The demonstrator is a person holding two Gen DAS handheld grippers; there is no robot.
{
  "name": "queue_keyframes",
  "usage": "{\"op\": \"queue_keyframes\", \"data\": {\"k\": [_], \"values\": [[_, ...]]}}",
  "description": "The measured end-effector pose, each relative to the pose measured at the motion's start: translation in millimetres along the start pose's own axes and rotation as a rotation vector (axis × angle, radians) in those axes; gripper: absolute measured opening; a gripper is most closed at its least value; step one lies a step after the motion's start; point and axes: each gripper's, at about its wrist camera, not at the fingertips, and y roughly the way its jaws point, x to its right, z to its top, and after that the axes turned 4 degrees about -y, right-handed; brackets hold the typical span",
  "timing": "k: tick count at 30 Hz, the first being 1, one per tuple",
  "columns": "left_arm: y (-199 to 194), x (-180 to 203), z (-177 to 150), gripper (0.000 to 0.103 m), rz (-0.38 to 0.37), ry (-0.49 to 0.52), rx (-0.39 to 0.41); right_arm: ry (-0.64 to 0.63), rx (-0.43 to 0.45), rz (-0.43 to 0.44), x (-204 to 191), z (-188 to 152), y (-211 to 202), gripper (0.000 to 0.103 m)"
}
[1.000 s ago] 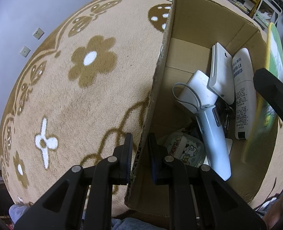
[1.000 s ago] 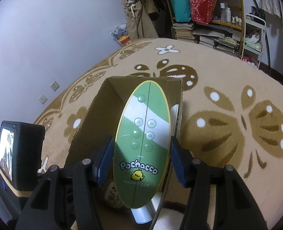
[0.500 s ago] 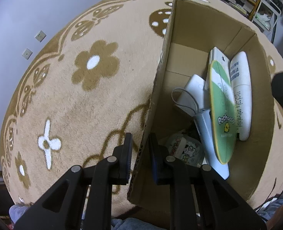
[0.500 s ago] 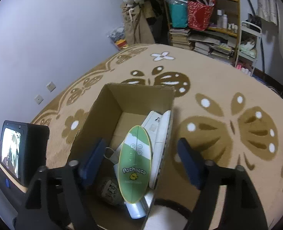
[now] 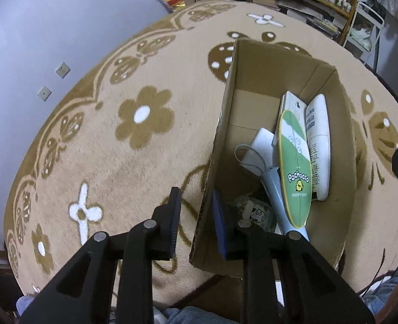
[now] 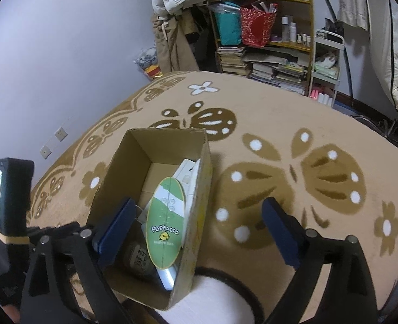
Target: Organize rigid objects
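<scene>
An open cardboard box (image 5: 328,86) (image 6: 150,145) stands on the carpet. Inside lies a green oval Pochacco board (image 5: 294,167) (image 6: 166,218) on top of a white tube (image 5: 317,145), a white flat device (image 5: 290,102), a white pad with a cord (image 5: 261,145), a light blue handle (image 5: 276,194) and a small printed tin (image 5: 253,212). My left gripper (image 5: 196,210) straddles the box's left wall with a gap either side, jaws a little apart. My right gripper (image 6: 196,226) is wide open and empty above the box's right wall.
The box sits on a beige carpet (image 5: 118,148) with brown flowers and butterflies. A shelf (image 6: 269,35) with books and bags stands at the far wall. The left gripper's body with a small screen (image 6: 4,197) shows at the left of the right wrist view.
My right gripper has opened, let the green board drop into the box, and drawn back up. My left gripper has loosened its jaws on the box's left wall and risen.
</scene>
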Motion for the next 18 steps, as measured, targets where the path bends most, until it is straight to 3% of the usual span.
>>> {"op": "queue_keyframes", "data": {"k": [4, 10, 18], "values": [[-13.8, -0.7, -1.8, 0.037, -0.017, 0.004, 0.039, -0.009, 0.000, -0.022, 3.9, -4.1, -9.1, 0.103], [-35.7, 1.4, -5.8, 0.066, 0.015, 0.030, 0.124, -0.009, 0.016, -0.040, 10.1, -9.9, -26.1, 0.103], [-61.2, 8.9, -19.3, 0.084, 0.038, 0.094, 0.208, 0.002, 0.082, -0.069, 19.5, -20.4, -62.7, 0.103]]}}
